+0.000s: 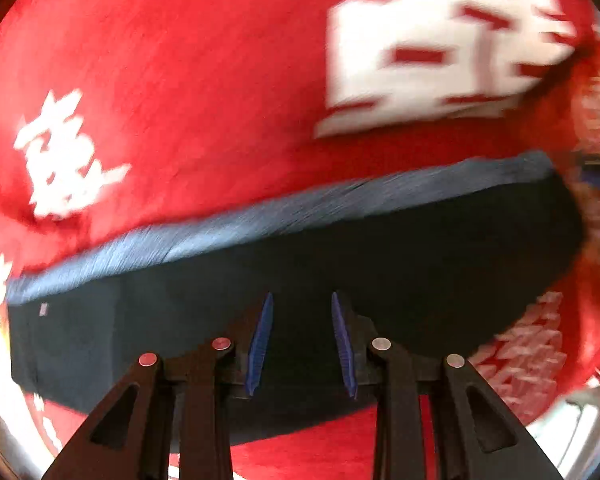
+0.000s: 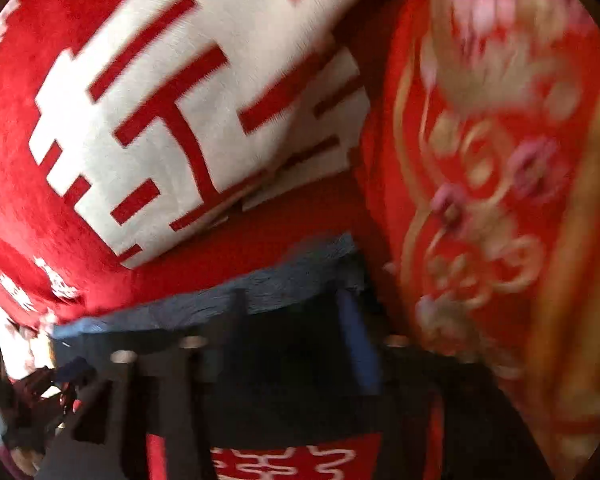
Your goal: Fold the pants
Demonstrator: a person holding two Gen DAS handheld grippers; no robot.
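Red blanket (image 1: 204, 80) under dark pants (image 1: 420, 264); left gripper (image 1: 303, 344) narrow, empty, above them; right gripper (image 2: 296, 336) blurred, can't tell.

Open red blanket (image 1: 204, 80) beyond pants (image 1: 380, 272)

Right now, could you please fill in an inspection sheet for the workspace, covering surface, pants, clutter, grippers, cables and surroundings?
Surface: red blanket with large white characters.
Job's things: dark navy pants lie flat, lighter blue band along the far edge.
Clutter: red embroidered cloth beside the pants.
Grippers: left gripper open over the pants, nothing between the jaws; right gripper blurred, state unclear.
Cables: nothing seen.
Surroundings: bright blurred patches at the view edges, unidentifiable.
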